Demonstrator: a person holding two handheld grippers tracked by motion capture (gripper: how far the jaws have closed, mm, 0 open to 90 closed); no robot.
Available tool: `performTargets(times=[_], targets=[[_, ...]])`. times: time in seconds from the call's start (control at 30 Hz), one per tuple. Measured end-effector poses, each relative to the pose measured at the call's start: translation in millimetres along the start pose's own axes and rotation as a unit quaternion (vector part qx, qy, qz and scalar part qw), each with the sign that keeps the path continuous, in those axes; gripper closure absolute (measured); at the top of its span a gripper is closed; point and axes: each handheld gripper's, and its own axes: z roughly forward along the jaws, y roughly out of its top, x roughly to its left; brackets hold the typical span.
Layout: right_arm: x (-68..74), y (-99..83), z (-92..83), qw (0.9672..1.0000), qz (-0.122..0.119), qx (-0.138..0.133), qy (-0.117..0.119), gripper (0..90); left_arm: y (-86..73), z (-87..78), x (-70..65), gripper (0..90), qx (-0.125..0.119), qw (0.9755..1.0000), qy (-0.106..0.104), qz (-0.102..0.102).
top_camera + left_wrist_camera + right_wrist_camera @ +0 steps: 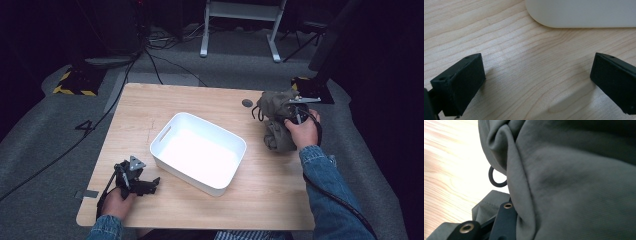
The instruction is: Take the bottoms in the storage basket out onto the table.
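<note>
Near the front left corner of the wooden counter (270, 200), the left gripper (150, 186) is held low with its fingers (461, 85) spread wide and nothing between them. The white bin (200, 152) is set mid-counter, just beyond it. Farther right, the right gripper (296, 111) is clamped on the olive-grey garment (275, 120), which is bunched on the counter.

No text, label, brand or number can be read anywhere; the yellow-and-black hazard stripes (75, 85) on the floor are the only sign.
</note>
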Motion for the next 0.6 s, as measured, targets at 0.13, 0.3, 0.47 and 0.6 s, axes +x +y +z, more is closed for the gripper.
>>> performTargets(times=[0.13, 0.3, 0.47, 0.6], targets=[[-2.9, -8.8, 9.2, 0.9999, 0.008, 0.014, -0.002, 68.7, 0.0, 0.0, 0.0, 0.0, 0.000, 1.0000, 0.000, 0.000], [-3.2, -17.9, 19.2, 0.9996, 0.017, 0.024, 0.002, 68.3, 0.0, 0.0, -0.1, 0.0, 0.000, 1.0000, 0.000, 0.000], [-1.2, -25.1, 28.4, 0.9992, 0.017, 0.036, 0.004, 67.9, 0.0, 0.0, -0.1, 0.0, 0.000, 1.0000, 0.000, 0.000], [-0.4, -27.5, 32.4, 0.9990, 0.018, 0.042, 0.004, 65.4, 0.0, 0.0, -0.1, 0.0, 0.000, 1.0000, 0.000, 0.000]])
